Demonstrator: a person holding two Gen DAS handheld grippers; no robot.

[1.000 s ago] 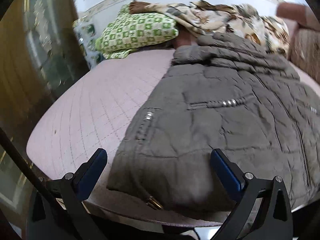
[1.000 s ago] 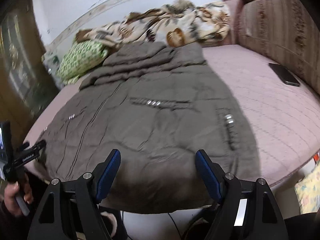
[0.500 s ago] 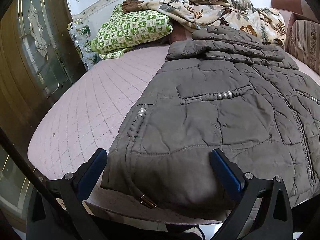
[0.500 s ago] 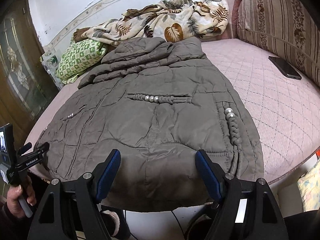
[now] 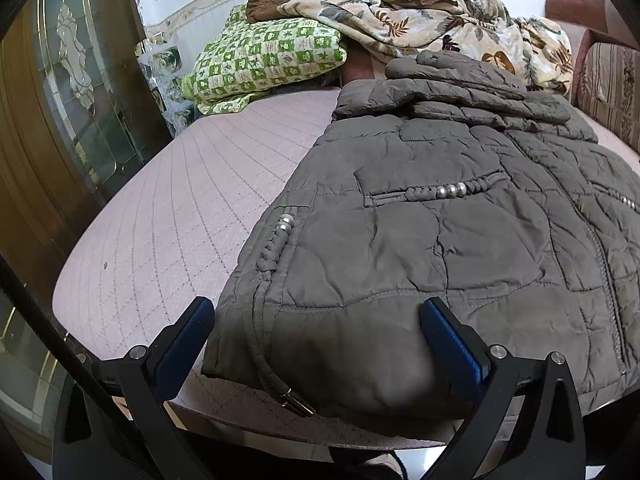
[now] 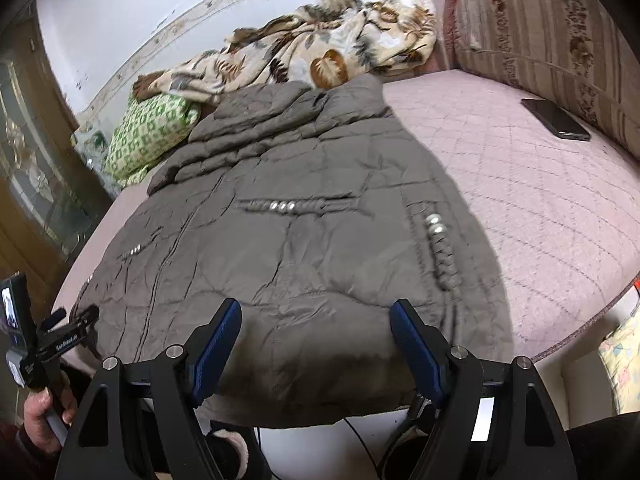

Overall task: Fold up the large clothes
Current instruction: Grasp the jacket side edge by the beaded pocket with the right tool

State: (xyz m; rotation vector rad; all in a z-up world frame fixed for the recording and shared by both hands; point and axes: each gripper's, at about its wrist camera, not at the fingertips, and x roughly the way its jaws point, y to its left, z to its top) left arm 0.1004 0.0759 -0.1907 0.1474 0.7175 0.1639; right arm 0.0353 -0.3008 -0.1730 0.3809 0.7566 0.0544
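- A grey-brown quilted jacket (image 5: 420, 248) lies spread flat, front up, on the pink quilted bed (image 5: 168, 216), its hem at the near edge.
- The left tool (image 5: 316, 344) hangs over the hem's left corner, jaws wide, gripping nothing.
- The right tool (image 6: 316, 348) hangs over the hem toward the right side, jaws wide, gripping nothing.
- At the jacket's far end sit a green checked pillow (image 5: 264, 60) and a leaf-print blanket (image 5: 432, 24).
- A dark phone (image 6: 556, 119) lies on the bed, well apart from the jacket.
- No containers show.
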